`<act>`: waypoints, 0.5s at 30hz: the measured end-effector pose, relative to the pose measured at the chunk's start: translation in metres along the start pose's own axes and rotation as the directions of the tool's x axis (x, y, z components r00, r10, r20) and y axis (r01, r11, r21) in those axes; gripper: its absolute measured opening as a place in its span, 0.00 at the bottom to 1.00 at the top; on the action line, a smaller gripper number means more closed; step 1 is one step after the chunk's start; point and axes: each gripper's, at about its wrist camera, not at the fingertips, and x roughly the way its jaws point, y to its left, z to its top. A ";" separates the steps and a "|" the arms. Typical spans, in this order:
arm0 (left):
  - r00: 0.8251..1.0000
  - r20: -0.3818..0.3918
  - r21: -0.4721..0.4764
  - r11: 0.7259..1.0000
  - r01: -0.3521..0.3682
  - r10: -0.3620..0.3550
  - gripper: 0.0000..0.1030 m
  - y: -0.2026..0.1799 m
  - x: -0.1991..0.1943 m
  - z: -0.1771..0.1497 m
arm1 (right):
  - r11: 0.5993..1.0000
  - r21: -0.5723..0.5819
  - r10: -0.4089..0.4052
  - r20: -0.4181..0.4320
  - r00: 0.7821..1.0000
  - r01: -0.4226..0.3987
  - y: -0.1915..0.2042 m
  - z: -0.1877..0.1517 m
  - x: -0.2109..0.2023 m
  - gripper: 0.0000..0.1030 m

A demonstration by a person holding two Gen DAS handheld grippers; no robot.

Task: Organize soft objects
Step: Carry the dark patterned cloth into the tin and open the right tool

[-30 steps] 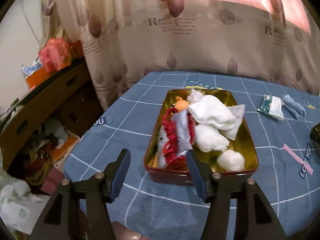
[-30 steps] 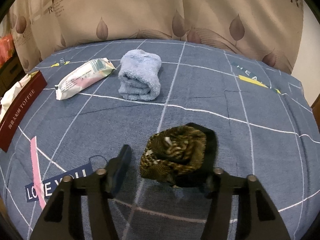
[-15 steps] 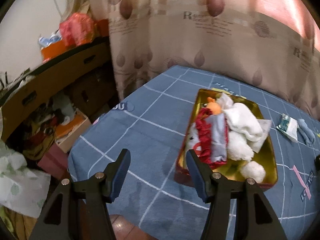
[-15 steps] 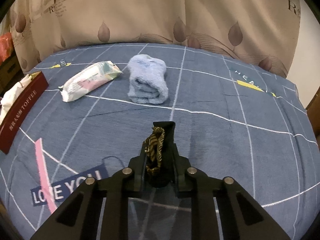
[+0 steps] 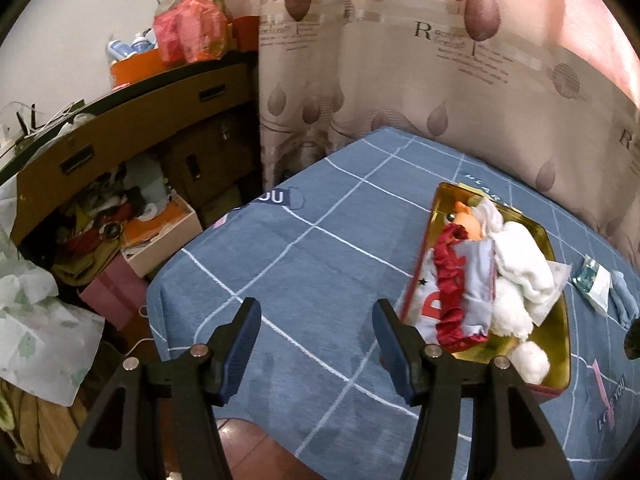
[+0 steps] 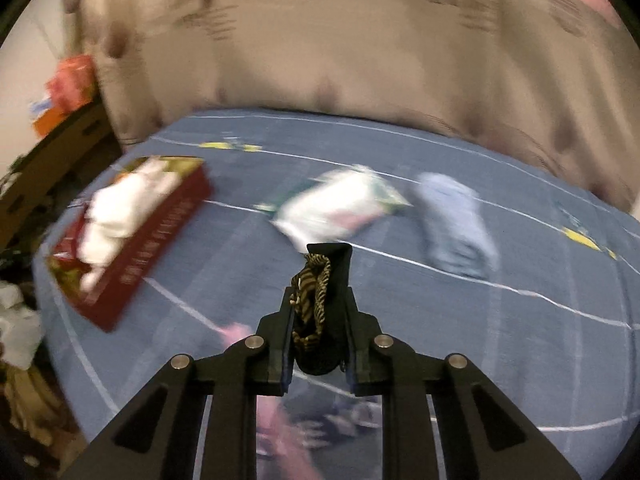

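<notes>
Right gripper (image 6: 318,316) fingers (image 6: 285,344) tight on patterned cloth (image 6: 312,296); tissue pack (image 6: 332,208) beyond.

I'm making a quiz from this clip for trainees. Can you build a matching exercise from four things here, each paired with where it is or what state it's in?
Things:
1. patterned cloth
2. plush toy
3. blue towel
4. left gripper

States:
A. lying in the gold tin
B. open, holding nothing
C. pinched in the right gripper
D. rolled up on the bedspread, beside a white packet

Pairs: 1-C, 2-A, 3-D, 4-B
</notes>
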 end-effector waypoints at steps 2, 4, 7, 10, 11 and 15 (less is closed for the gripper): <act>1.000 -0.004 -0.016 1.000 -0.008 0.008 0.58 0.004 0.001 0.001 | 0.998 -0.030 0.051 -0.003 0.999 -0.051 0.025 0.006 0.002 0.17; 1.000 -0.005 -0.035 0.999 -0.010 0.010 0.58 0.009 0.002 0.001 | 0.992 -0.078 0.101 -0.007 0.995 -0.101 0.054 0.012 0.004 0.17; 1.000 -0.003 -0.054 0.998 -0.019 0.019 0.58 0.014 0.002 0.002 | 0.974 -0.135 0.180 -0.019 0.983 -0.181 0.095 0.020 0.007 0.17; 1.000 -0.002 -0.066 0.997 -0.027 0.027 0.58 0.017 0.002 0.003 | 0.954 -0.168 0.246 -0.033 0.969 -0.248 0.127 0.025 0.011 0.17; 1.000 -0.004 -0.071 0.997 -0.023 0.022 0.58 0.018 0.002 0.003 | 0.946 -0.181 0.265 -0.038 0.963 -0.267 0.138 0.027 0.013 0.17; 1.000 -0.008 -0.079 0.997 -0.017 0.016 0.58 0.020 0.002 0.002 | 0.918 -0.228 0.318 -0.067 0.946 -0.325 0.179 0.032 0.024 0.17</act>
